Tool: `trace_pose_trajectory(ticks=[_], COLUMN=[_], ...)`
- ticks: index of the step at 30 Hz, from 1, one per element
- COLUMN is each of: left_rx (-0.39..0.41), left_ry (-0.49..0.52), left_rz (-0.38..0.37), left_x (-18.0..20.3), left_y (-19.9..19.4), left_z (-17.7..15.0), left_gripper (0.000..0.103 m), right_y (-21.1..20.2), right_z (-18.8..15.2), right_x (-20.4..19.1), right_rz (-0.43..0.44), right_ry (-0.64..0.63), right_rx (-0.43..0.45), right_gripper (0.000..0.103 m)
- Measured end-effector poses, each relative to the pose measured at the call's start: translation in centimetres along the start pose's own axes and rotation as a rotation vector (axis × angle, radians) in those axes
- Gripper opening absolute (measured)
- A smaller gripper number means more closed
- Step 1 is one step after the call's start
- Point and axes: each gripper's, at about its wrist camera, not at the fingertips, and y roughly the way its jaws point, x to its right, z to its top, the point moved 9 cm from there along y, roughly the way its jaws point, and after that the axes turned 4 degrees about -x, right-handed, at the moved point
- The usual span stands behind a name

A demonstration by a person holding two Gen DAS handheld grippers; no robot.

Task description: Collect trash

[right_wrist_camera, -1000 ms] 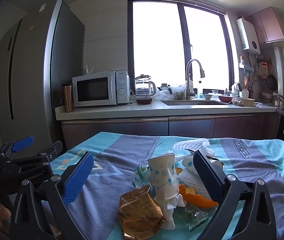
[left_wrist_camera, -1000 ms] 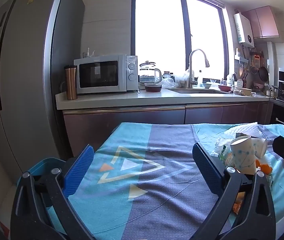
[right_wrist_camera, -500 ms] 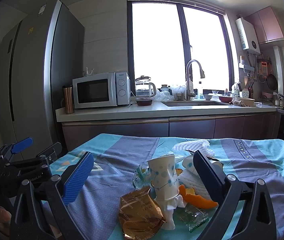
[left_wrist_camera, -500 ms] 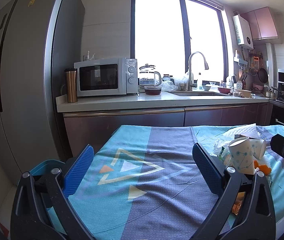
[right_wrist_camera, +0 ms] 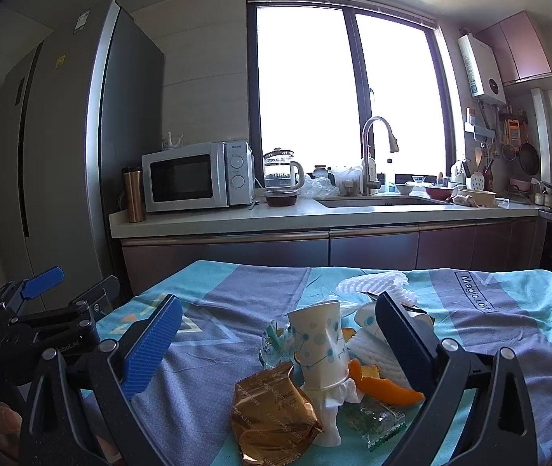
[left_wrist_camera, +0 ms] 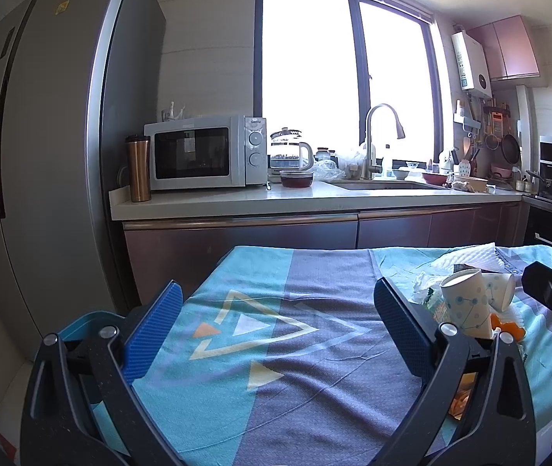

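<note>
The right gripper (right_wrist_camera: 276,334) finger hides part of the tipped cup (right_wrist_camera: 367,320) behind it.

Both tools share one build. The left gripper (left_wrist_camera: 277,324) has black forked plastic arms, a silver screw on each arm, and ribbed blue pads (left_wrist_camera: 153,332). The right gripper (right_wrist_camera: 276,336) looks identical. White lettering, too small to read, marks the left gripper's black body.

Daylight floods through the blown-out window (right_wrist_camera: 347,97), leaving the fridge (right_wrist_camera: 62,155) and cabinets dim. Fisheye bending curves the frame edges, corners vignette black; focus is sharp throughout.
</note>
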Motion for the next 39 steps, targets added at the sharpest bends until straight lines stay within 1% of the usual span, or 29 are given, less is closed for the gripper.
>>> trace_pose_trajectory(ticks=[39], left_rx=[0.001], left_ry=[-0.007], left_rz=[0.001], left_x=[-0.11], left_y=[-0.24], left_z=[0.08], left_gripper=[0.097], right_y=[0.24], right_z=[-0.19], right_x=[-0.19], right_rz=[0.012], right_ry=[0.001], right_rx=[0.008], right_gripper=[0.096])
